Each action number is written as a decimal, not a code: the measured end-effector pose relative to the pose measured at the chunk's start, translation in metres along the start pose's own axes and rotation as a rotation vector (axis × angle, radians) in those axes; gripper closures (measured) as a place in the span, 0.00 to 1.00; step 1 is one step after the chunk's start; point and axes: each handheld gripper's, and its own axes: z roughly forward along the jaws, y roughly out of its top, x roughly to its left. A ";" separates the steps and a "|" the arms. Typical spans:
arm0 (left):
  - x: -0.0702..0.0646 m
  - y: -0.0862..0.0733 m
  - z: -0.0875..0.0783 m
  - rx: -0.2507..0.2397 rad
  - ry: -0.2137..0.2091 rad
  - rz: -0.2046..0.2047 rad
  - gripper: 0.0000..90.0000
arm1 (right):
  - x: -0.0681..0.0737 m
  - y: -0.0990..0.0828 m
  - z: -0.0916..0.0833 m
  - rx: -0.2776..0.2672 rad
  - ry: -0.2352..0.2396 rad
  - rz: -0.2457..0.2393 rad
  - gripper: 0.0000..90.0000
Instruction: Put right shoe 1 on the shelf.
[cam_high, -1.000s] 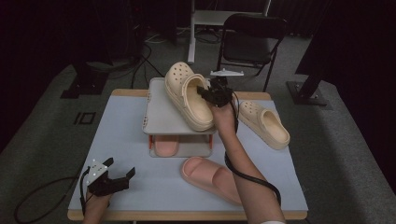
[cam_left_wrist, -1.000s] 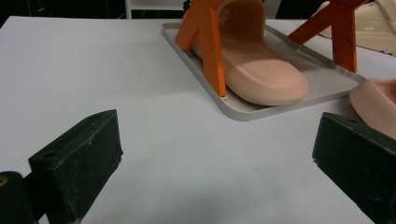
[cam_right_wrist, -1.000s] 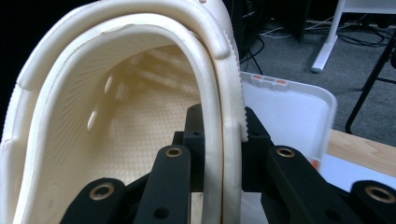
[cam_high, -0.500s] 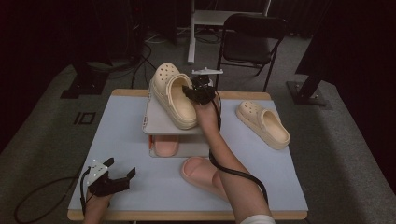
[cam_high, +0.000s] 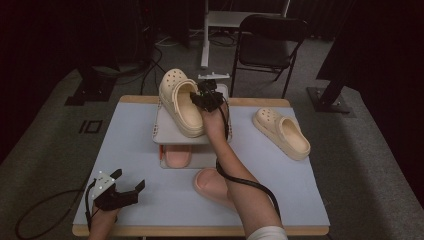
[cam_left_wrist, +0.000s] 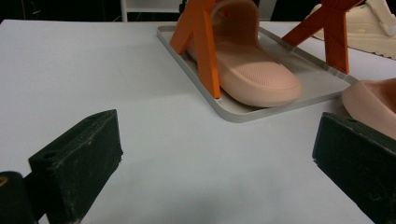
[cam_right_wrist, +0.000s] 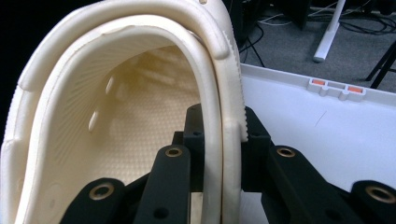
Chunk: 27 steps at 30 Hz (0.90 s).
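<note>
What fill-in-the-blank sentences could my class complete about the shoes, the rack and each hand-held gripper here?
1. The right hand-held gripper is shut on the side wall of a ____ clog.
2. That clog is at the rack's ____ shelf.
3. The left hand-held gripper's jaws stand ____.
4. The slide on the rack's lower tray is ____.

Missing words: cream; top; open; pink

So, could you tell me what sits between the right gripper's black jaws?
The side wall of the cream foam clog, pinched by the right gripper, in the right gripper view.
</note>
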 end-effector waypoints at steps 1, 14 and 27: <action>0.000 0.000 0.000 0.000 -0.002 -0.001 0.02 | 0.000 0.000 0.001 0.002 -0.001 0.001 0.86; -0.002 0.000 0.001 0.006 -0.007 0.006 0.02 | -0.002 0.001 0.005 0.019 0.002 0.035 0.84; -0.003 -0.001 0.003 0.010 -0.007 0.008 0.02 | -0.009 -0.003 -0.027 -0.020 0.047 -0.021 0.74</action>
